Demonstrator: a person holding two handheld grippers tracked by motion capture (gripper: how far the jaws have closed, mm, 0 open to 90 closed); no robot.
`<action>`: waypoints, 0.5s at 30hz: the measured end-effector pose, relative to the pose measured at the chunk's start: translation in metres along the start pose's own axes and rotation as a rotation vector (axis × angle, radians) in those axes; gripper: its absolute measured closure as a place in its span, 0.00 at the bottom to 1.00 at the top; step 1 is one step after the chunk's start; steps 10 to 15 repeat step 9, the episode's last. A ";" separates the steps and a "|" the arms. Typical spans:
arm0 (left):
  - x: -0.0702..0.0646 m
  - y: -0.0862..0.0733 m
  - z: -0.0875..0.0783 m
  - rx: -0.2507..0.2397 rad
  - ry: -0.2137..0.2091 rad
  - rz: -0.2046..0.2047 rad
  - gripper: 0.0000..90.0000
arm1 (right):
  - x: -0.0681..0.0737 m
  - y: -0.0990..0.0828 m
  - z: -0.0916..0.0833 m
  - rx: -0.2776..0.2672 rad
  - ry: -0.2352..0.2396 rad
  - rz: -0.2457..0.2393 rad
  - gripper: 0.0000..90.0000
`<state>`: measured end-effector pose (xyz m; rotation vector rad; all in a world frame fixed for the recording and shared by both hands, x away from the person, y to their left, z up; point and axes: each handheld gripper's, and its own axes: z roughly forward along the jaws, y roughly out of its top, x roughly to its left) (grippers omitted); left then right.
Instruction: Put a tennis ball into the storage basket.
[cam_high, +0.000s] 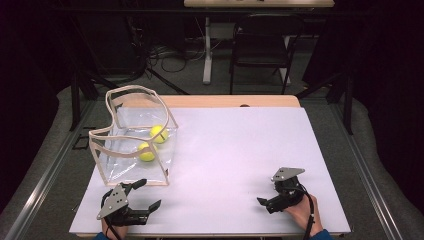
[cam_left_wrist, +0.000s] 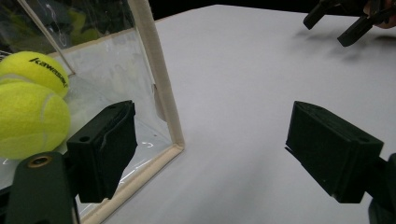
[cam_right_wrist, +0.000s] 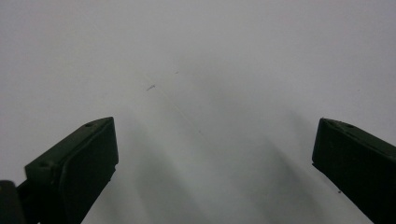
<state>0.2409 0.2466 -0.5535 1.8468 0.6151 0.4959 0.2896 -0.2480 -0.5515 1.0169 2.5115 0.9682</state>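
A clear plastic bag (cam_high: 131, 134) with beige trim stands open on the left of the white table (cam_high: 240, 150). Two yellow tennis balls (cam_high: 159, 133) (cam_high: 146, 152) lie inside it. In the left gripper view the balls (cam_left_wrist: 31, 119) (cam_left_wrist: 41, 70) show through the bag's wall, behind its trimmed corner (cam_left_wrist: 156, 79). My left gripper (cam_high: 150, 193) (cam_left_wrist: 215, 149) is open just in front of the bag's near corner, holding nothing. One of its jaws sits close to the bag's wall. My right gripper (cam_high: 265, 192) (cam_right_wrist: 215, 158) (cam_left_wrist: 345, 18) is open and empty over bare table at the near right.
The wooden table edge (cam_high: 230, 101) shows beyond the white sheet. On the floor behind stand a black chair (cam_high: 262, 42), a white table leg (cam_high: 207, 50) and some cables (cam_high: 170, 55). Metal rails (cam_high: 50, 165) run along both sides of the table.
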 end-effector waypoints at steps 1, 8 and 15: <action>0.000 0.000 0.000 -0.003 0.002 -0.001 0.18 | 0.000 -0.001 0.000 -0.002 0.001 0.002 0.00; 0.000 0.000 0.000 0.001 0.005 0.003 0.18 | 0.000 -0.001 -0.001 -0.012 -0.001 0.007 0.00; 0.000 0.000 0.001 0.001 0.006 0.003 0.18 | 0.000 -0.001 -0.001 -0.016 0.000 0.007 0.00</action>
